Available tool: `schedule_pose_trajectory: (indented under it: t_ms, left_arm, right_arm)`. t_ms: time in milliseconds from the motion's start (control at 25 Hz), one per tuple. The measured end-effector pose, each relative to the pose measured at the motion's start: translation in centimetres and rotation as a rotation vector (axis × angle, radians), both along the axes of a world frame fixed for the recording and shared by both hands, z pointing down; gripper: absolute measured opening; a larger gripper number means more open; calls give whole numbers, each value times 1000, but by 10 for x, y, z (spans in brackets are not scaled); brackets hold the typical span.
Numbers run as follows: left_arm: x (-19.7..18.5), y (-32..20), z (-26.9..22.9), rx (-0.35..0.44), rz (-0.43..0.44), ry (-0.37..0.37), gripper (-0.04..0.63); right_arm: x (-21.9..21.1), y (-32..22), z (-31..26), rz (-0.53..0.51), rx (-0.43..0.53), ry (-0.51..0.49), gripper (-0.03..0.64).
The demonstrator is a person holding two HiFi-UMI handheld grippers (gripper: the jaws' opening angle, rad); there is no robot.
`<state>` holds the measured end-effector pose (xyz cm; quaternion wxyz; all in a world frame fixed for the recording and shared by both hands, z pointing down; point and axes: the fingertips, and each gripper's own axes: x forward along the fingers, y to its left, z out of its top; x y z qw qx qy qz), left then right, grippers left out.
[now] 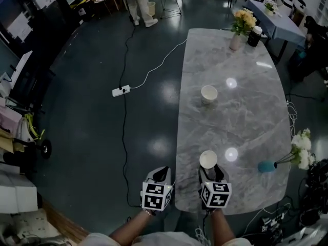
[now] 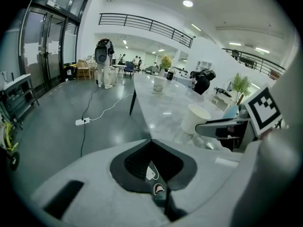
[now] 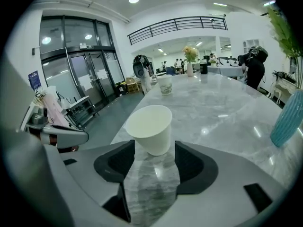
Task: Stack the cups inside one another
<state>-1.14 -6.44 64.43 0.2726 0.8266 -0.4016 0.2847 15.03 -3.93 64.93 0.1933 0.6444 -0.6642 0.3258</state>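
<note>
The left gripper is at the bottom of the head view. It hangs over the dark polished floor, just off the near edge of the grey marbled oval table. Its own view shows its jaws together with nothing between them. Close beside it at its 3 o'clock, the right gripper reaches over the table's near end. Its jaws stand apart. The near white paper cup stands upright and mouth up on the tabletop at its 12 o'clock, with its base just between the jaw tips. The right gripper view shows a slim gap on each side, so the pads do not press on it.

At that cup's 3 o'clock, well apart from it, stands a teal ribbed vase. Its white flowers lean out toward the table's edge. Farther along at 12 o'clock, around the middle of the table, the second white paper cup stands upright by itself. It is well apart from the first.

At the far end, around 1 o'clock, a pale vase of yellow and pink flowers stands just beside a dark cylindrical container with a white lid.

On the floor at 10 o'clock lies a white power strip with cables running from it. Beyond it, near 11 o'clock, a person in light trousers stands.
</note>
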Motion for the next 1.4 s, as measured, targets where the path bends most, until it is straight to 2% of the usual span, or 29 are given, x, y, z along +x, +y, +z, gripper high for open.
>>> schedule_pose_trajectory:
  t_ms: [360, 680, 1400]
  left_arm:
    - [-11, 5, 11, -24, -29, -11, -2]
    - [-13, 5, 15, -34, -37, -14, -2]
    - [-3, -10, 6, -19, -27, 14, -2]
  right_arm:
    - [-3, -11, 9, -23, -6, 12, 224]
    - [0, -15, 13, -3, -13, 39, 222]
    - [7, -21, -1, 17, 1, 37, 222]
